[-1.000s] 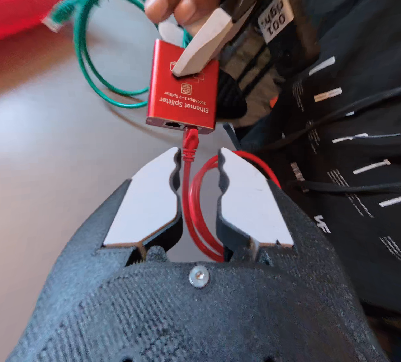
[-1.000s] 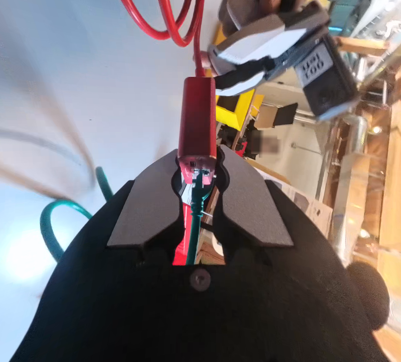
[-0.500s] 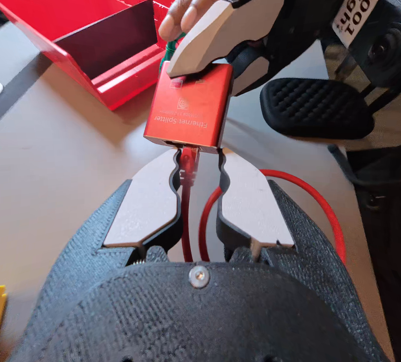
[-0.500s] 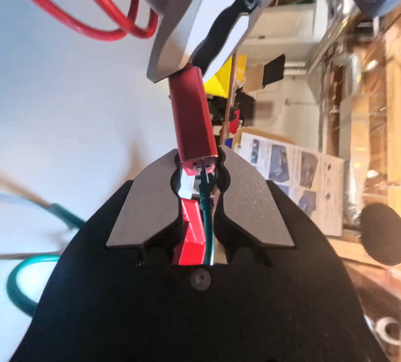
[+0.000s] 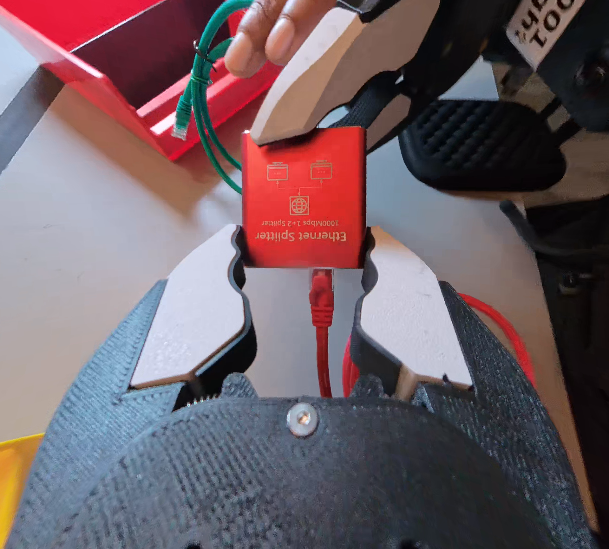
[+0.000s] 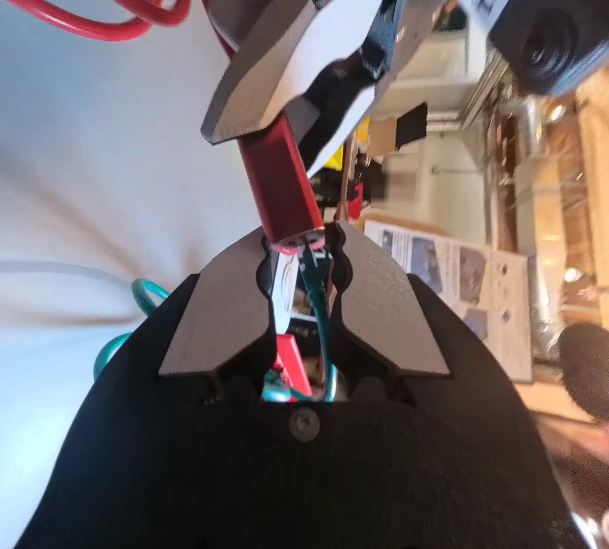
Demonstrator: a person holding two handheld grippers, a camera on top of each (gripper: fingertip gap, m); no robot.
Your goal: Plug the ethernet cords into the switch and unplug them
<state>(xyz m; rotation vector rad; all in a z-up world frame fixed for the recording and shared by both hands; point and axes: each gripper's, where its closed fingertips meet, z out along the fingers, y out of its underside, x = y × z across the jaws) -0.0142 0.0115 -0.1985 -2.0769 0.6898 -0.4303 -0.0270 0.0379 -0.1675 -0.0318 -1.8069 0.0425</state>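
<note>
Left tongs (image 5: pixel 303 246) now grip the switch (image 5: pixel 303 200) by its sides.
At frame centre above the bench (image 5: pixel 99 220), right tongs (image 6: pixel 301 241) pinch its far end; red cord (image 5: pixel 321 302) and green cord (image 6: pixel 318 296) are plugged in, unplugging pending.

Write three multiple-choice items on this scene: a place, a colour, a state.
1. The red bin sits where from the red switch? A beyond, left; B beyond, right; C underneath.
2. The cord showing a free plug is: A red; B green; C yellow.
3. The red cord has its plug: A dangling free; B in the bin; C seated in the switch.
Key: 1A, bin upper left in the left wrist view; 2B, the green cord has a bare plug hanging by the bin; 3C, it sits in the switch's near port.
</note>
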